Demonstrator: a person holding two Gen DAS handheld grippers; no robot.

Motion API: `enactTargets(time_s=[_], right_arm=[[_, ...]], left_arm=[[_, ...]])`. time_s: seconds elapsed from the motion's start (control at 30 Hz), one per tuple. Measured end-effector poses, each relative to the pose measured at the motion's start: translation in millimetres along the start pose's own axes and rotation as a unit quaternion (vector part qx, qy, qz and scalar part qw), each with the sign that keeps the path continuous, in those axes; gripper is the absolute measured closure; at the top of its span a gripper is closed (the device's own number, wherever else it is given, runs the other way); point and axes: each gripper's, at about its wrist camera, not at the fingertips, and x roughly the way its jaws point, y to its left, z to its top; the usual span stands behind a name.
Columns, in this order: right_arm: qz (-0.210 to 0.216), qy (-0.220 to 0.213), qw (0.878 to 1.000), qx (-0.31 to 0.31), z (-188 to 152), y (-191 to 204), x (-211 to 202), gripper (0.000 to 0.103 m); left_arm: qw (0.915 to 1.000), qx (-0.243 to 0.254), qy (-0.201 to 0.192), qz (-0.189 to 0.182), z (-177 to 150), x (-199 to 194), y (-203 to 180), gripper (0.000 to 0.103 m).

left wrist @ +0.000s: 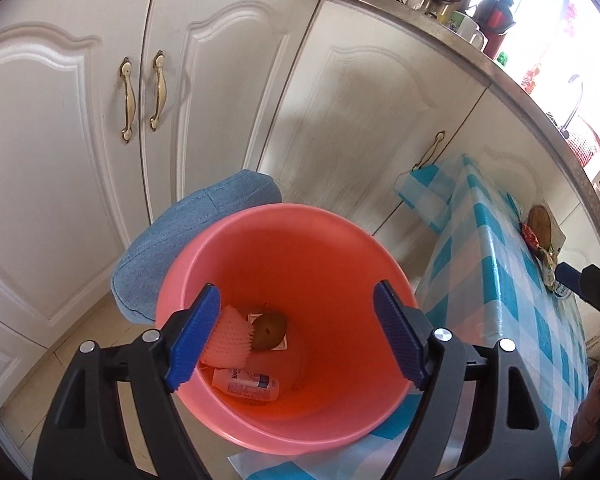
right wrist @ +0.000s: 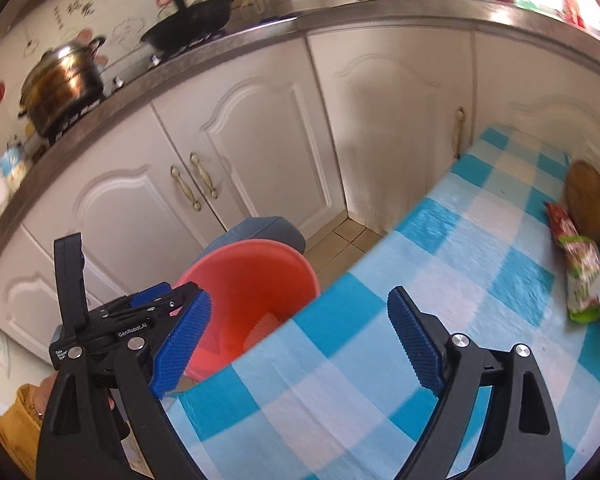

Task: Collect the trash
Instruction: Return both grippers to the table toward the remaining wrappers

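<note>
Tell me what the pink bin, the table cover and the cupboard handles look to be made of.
Pink bin: likely moulded plastic, smooth with a soft sheen and a rolled rim.
Table cover: looks like thin plastic or coated cloth, printed in blue and white checks, draping with creases at the edge.
Cupboard handles: apparently brass-toned metal with cream inserts, glossy.

Left claw (left wrist: 296, 340) jaws spread, nothing between, angled downward; right claw (right wrist: 300, 348) likewise, empty.
</note>
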Motion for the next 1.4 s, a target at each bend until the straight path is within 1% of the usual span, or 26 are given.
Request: enactTargets(time_s=[0.1,0.23,0.4,0.6,0.87,1.03,1.13,1.2,1.33,1.4], right_arm=[[0.011,-0.023,0.999,0.036,-6,-23,-17,0.013],[0.007,-0.064,0.996,0.064,-14,-51,-43,0.011],[-0.004,-0.104,0.99,0.094,-25,-83,-70,0.011],[-0.016,-0.124,0.984,0.129,-34,-115,-89,0.011],[-0.017,-0.154,0.97,0.188,-47,-165,-120,0.011],[-0.031,-0.173,0.959,0.221,-56,-198,-142,0.011],[-0.037,-0.18,0.953,0.242,-62,-220,-151,0.011],[-0.039,-0.184,0.947,0.261,-68,-235,-157,0.011],[-0.04,-0.192,0.938,0.286,-79,-259,-167,0.011],[-0.038,-0.195,0.934,0.298,-84,-269,-170,0.011]], left_arm=[[1.0,0.003,0.006,-0.004,2,-2,-7,0.023],[0.9996,0.024,0.012,0.002,5,-5,-23,0.023],[0.9988,0.048,0.005,0.003,9,-11,-48,0.023],[0.9974,0.072,0.008,-0.001,12,-14,-79,0.023],[0.9935,0.111,0.014,-0.021,10,-18,-121,0.023],[0.9892,0.138,0.019,-0.045,10,-17,-159,0.023],[0.9867,0.141,0.028,-0.076,16,-13,-184,0.023],[0.9847,0.142,0.027,-0.098,20,-11,-203,0.023],[0.9777,0.143,0.03,-0.151,38,1,-259,0.023],[0.9769,0.145,0.029,-0.154,48,11,-289,0.023]])
